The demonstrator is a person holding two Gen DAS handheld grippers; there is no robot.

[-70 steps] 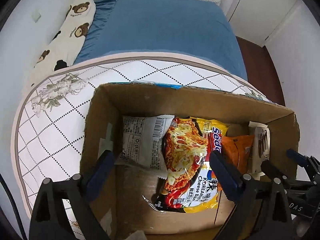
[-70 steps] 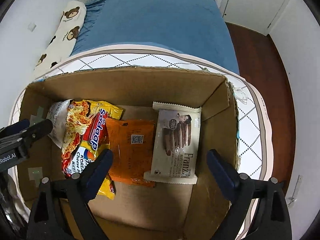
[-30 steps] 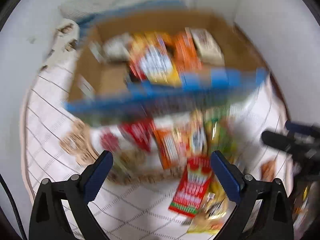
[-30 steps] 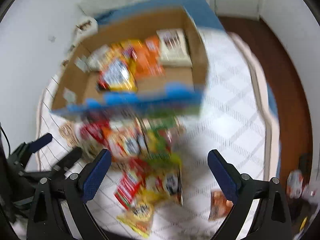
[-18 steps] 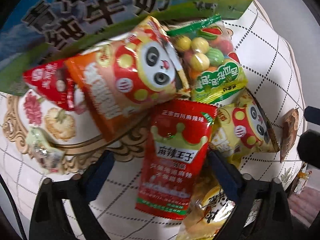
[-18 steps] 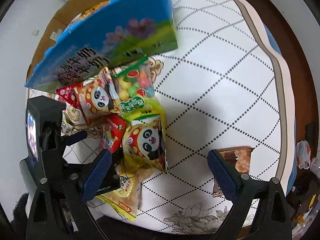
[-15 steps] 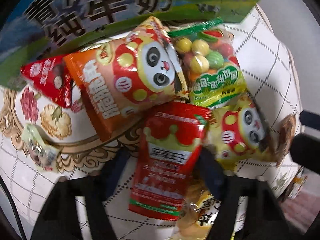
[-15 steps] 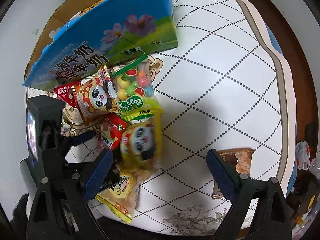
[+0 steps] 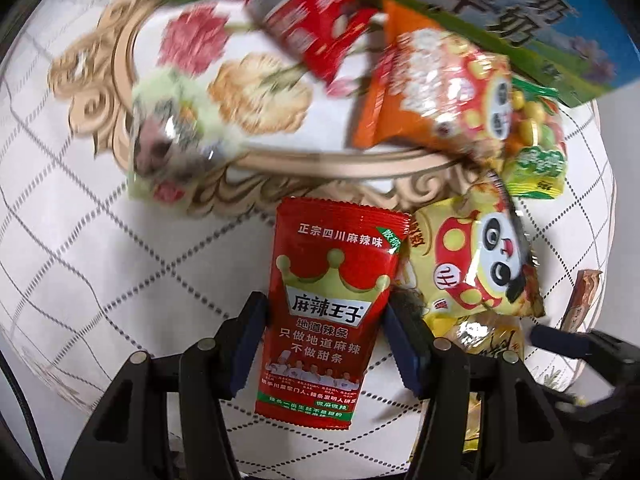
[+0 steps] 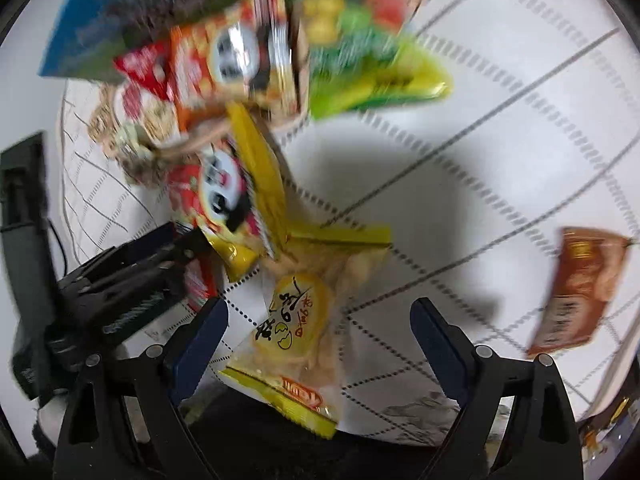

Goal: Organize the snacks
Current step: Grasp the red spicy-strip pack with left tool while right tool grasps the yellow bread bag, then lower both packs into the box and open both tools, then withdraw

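Note:
A heap of snack packets lies on the white quilted surface (image 9: pixel 80 248). My left gripper (image 9: pixel 326 340) points down and is shut on the red crown-printed packet (image 9: pixel 328 280), one pad against each long side. To its right lie a yellow panda packet (image 9: pixel 476 264), an orange panda bag (image 9: pixel 436 96) and a green candy bag (image 9: pixel 536 152). My right gripper (image 10: pixel 320 336) hangs over a clear yellow egg-print packet (image 10: pixel 296 312). Its jaws are closing with that packet between them, and the pads are apart from it. The left gripper (image 10: pixel 132 272) shows at the left of the right wrist view.
The blue-and-green cardboard box wall (image 9: pixel 520 12) stands behind the heap. A small red packet (image 9: pixel 308 20) and a pale green packet (image 9: pixel 172 152) lie to the left. A brown packet (image 10: pixel 576 292) lies alone at the right. The surface's near edge (image 10: pixel 400 424) drops off just under my right gripper.
My left gripper has shut on the red crown packet and shifted it off the heap. Both grippers have dropped closer to the surface. The right one now straddles the yellow egg-print packet.

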